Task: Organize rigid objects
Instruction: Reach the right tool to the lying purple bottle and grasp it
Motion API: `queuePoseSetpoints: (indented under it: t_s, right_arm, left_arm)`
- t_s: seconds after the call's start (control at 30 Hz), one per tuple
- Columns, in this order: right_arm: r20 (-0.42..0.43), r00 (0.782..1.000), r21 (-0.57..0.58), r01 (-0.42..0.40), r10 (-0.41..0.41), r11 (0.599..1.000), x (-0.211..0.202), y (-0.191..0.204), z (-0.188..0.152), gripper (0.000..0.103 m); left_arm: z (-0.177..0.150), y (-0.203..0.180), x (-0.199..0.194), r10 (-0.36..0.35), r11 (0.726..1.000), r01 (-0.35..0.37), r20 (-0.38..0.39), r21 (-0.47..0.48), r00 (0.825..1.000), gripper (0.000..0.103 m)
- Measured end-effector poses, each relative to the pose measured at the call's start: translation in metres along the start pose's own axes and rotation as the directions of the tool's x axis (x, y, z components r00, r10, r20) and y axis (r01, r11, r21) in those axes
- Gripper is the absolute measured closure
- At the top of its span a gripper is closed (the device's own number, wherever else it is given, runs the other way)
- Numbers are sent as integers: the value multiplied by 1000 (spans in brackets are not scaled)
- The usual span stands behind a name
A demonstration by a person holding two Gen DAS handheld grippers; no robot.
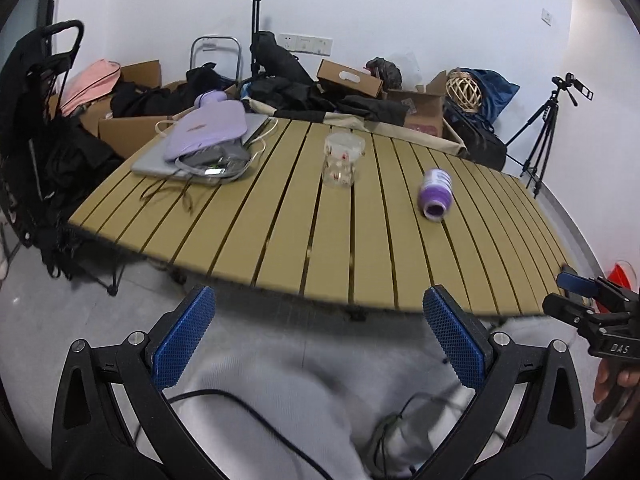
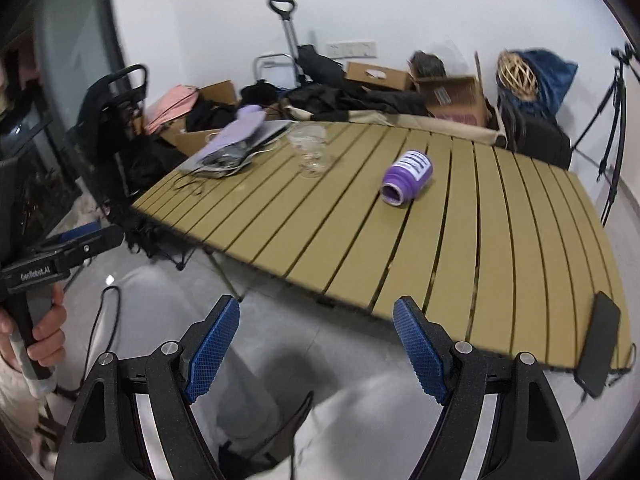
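Note:
A purple bottle (image 1: 435, 195) lies on its side on the slatted tan table (image 1: 280, 220), right of centre; it also shows in the right wrist view (image 2: 406, 178). A clear glass cup (image 1: 342, 160) stands upright near the table's middle, and shows in the right wrist view (image 2: 310, 150). My left gripper (image 1: 318, 322) is open and empty, held off the table's near edge. My right gripper (image 2: 316, 330) is open and empty, also short of the near edge. Each gripper is visible at the other view's side.
A laptop (image 1: 200, 148) with a purple pouch (image 1: 208, 128) and cables lies at the table's far left. A black phone (image 2: 600, 348) lies at the near right corner. Boxes, bags and a tripod (image 1: 548, 128) stand behind the table.

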State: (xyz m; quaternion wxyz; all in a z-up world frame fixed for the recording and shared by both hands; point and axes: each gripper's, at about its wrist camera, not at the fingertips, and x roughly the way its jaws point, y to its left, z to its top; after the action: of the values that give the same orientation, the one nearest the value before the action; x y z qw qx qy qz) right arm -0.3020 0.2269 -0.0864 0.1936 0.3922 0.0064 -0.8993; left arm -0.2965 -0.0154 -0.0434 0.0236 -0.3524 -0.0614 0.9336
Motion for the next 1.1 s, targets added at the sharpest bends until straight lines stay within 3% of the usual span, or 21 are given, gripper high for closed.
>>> queuePoseSetpoints:
  t_s: [0.3, 0.5, 0.63, 0.73, 0.8, 1.0, 1.03, 1.1]
  right_arm:
    - [28, 995, 118, 96, -100, 988, 91, -43, 80, 19]
    - [5, 983, 231, 178, -184, 957, 167, -76, 122, 19]
    - [7, 973, 308, 218, -231, 926, 198, -96, 133, 19]
    - [6, 970, 356, 225, -243, 907, 214, -107, 133, 19]
    - [-5, 973, 384, 214, -229, 898, 226, -110, 132, 19]
    - [-39, 962, 298, 271, -272, 915, 253, -101, 135, 19]
    - [-44, 960, 290, 278, -278, 916, 255, -101, 135, 32]
    - [-45, 973, 298, 231, -228, 926, 255, -100, 131, 35]
  left_arm:
    - [64, -22, 106, -49, 998, 51, -40, 41, 998, 0]
    - [85, -35, 168, -27, 995, 31, -44, 95, 999, 0]
    - [85, -25, 182, 9, 993, -10, 6, 119, 1000, 0]
    - [82, -14, 194, 16, 995, -13, -31, 96, 999, 0]
    - [82, -6, 197, -19, 998, 23, -61, 66, 998, 0]
    - [83, -5, 208, -65, 997, 68, -94, 32, 993, 0]
    - [82, -6, 209, -72, 997, 75, -99, 35, 993, 0]
    - [82, -7, 210, -79, 996, 83, -101, 37, 992, 0]
